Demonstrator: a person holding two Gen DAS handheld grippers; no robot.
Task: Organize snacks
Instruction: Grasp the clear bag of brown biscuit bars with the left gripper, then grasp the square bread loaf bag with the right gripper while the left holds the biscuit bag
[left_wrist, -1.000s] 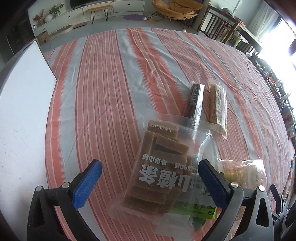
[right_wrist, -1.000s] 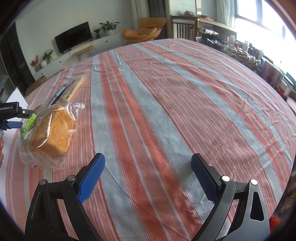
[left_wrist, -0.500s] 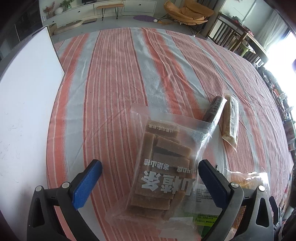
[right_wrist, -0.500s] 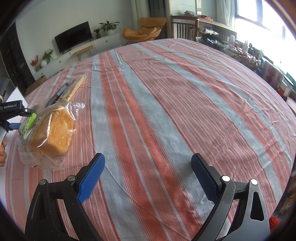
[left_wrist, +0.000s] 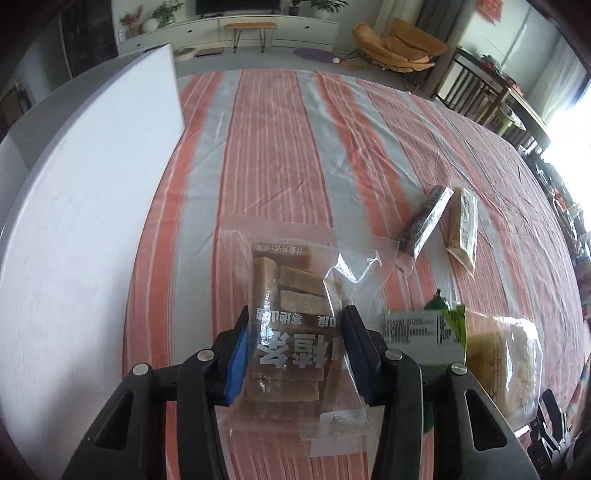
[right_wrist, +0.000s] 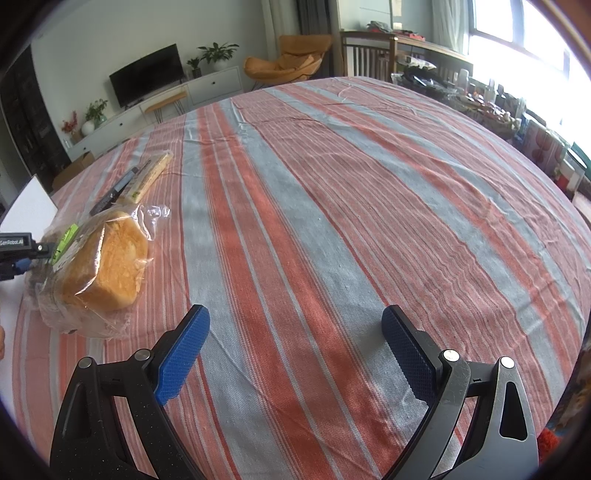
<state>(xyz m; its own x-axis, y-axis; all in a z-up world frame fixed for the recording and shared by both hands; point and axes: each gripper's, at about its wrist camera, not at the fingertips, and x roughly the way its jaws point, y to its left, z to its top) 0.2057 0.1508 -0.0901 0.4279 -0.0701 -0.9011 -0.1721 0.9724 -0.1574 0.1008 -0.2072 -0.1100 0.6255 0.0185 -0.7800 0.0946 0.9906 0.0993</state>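
A clear bag of brown snack bars with white print lies on the striped tablecloth. My left gripper is closing on it, and its blue pads pinch the bag from both sides, crumpling the plastic by the right finger. To the right of it lies a bagged bread loaf, which the right wrist view shows as the bread loaf at the left. Farther off rest a dark wrapped bar and a tan wrapped bar. My right gripper hangs open over bare cloth with nothing between its fingers.
A white board covers the table's left side, right next to the snack bag. The table's far edge faces a living room with an orange chair. Cluttered shelves stand beyond the right edge.
The left gripper's jaws have gone from wide apart to closed on the snack bag, and the view has shifted toward the white board. The right gripper has kept still.
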